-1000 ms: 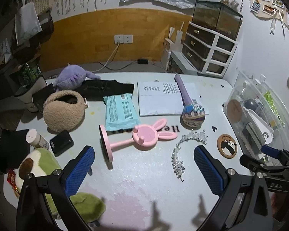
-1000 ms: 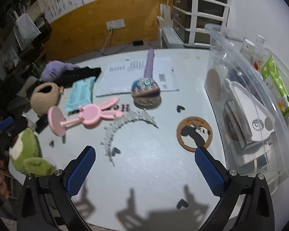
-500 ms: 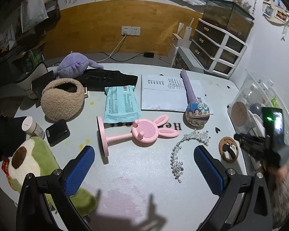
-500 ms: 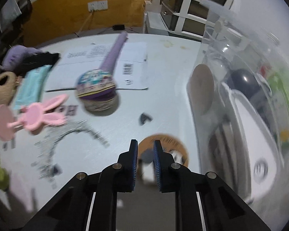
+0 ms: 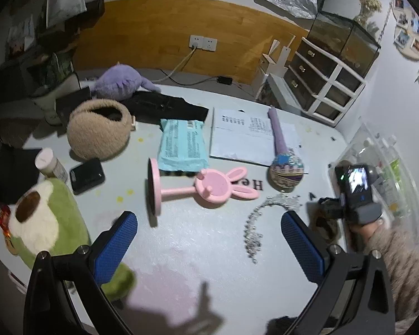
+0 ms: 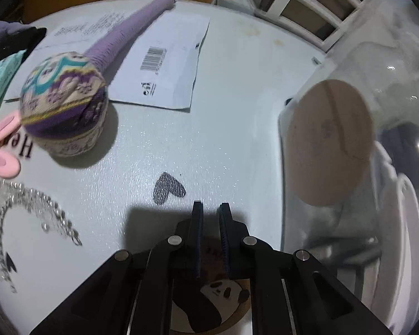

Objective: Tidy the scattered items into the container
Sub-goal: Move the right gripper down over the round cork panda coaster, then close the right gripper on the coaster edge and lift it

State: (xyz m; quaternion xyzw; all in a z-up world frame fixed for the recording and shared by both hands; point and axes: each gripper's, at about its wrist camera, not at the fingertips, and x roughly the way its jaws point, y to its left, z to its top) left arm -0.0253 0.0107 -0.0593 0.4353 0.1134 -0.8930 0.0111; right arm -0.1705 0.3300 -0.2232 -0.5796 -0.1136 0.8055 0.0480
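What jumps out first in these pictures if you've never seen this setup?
The pink bunny-eared stand lies on its side in the middle of the white table, with a green avocado plush at the near left corner. At the right, the right gripper is low over a round panda coaster, fingers nearly together, beside the clear container.

Your left wrist view looks from high above the near edge across the whole desk (image 5: 187, 245) toward the back wall. Your right wrist view sits low and close over the panda coaster (image 6: 209, 301), facing the clear container (image 6: 349, 111). Both share the tiara (image 5: 265, 212) and purple mallet (image 6: 67, 95).
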